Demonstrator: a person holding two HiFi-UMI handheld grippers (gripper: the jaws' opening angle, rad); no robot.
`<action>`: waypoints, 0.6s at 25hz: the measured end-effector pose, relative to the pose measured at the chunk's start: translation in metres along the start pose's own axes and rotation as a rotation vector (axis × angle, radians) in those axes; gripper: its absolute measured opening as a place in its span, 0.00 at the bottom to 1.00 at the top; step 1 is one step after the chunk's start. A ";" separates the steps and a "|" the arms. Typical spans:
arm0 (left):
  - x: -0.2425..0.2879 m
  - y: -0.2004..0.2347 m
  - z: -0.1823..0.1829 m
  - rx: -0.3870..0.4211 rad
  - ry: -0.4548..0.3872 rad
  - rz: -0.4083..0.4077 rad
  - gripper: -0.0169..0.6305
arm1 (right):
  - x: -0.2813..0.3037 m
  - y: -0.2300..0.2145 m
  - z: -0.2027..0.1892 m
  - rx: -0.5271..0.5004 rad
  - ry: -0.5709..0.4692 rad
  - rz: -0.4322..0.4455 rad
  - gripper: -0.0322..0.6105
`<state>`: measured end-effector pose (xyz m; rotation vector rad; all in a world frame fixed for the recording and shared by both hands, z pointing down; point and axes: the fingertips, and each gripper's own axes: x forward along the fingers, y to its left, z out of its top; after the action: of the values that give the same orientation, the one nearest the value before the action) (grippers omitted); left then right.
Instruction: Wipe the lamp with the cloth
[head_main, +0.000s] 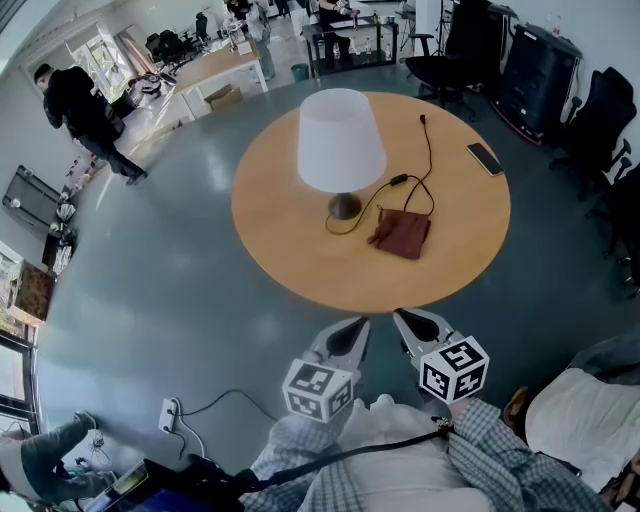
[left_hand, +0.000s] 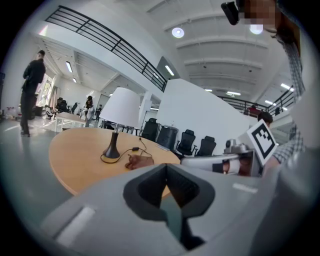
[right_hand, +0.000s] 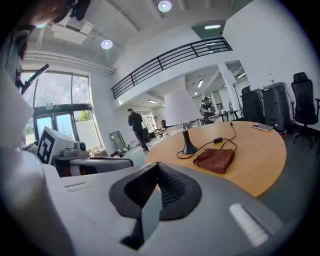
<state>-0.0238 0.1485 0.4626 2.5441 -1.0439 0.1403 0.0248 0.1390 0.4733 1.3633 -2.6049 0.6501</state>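
Holds left claw (head_main: 352, 328) and right claw (head_main: 408, 324) side by side, low in front of the body, just short of the near edge of the round bench (head_main: 290, 255) and over the grey floor (head_main: 180, 300). Points both forward at the bench, tipped slightly down, tips angled in toward each other, marker cubes (head_main: 318, 388) at the body end. Tucks forearms in checked sleeves (head_main: 290, 455) close to the torso. Shows, in left gripper view, jaws pressed together with nothing between; same in right gripper view, jaws together and empty. Touches nothing on the bench, well apart from all of it. Finds lamp (head_main: 341, 140) upright on the bench, left of centre, white shade over a dark base. Finds cloth (head_main: 401, 232), reddish brown and crumpled, lying flat just right of the lamp base on the near side, not touching the base. Traces black cord (head_main: 428, 165) from the base, looping just beside the cloth and running to the far side of the bench, plug end lying loose. Spots phone (head_main: 485, 158) flat near the far right rim, person (head_main: 85, 110) in dark clothes walking far left, office chairs (head_main: 600, 120) at right.
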 end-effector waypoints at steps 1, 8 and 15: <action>0.001 0.000 -0.001 0.000 0.001 0.004 0.03 | -0.001 -0.002 -0.001 -0.001 0.001 -0.001 0.05; -0.005 0.001 0.002 -0.006 -0.001 0.046 0.03 | -0.014 -0.021 0.004 0.028 -0.020 -0.029 0.05; 0.002 0.009 0.016 -0.007 -0.049 0.108 0.03 | -0.030 -0.046 0.008 0.037 -0.036 -0.036 0.05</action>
<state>-0.0298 0.1354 0.4510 2.4969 -1.1996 0.1037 0.0800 0.1351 0.4710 1.4422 -2.6020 0.6781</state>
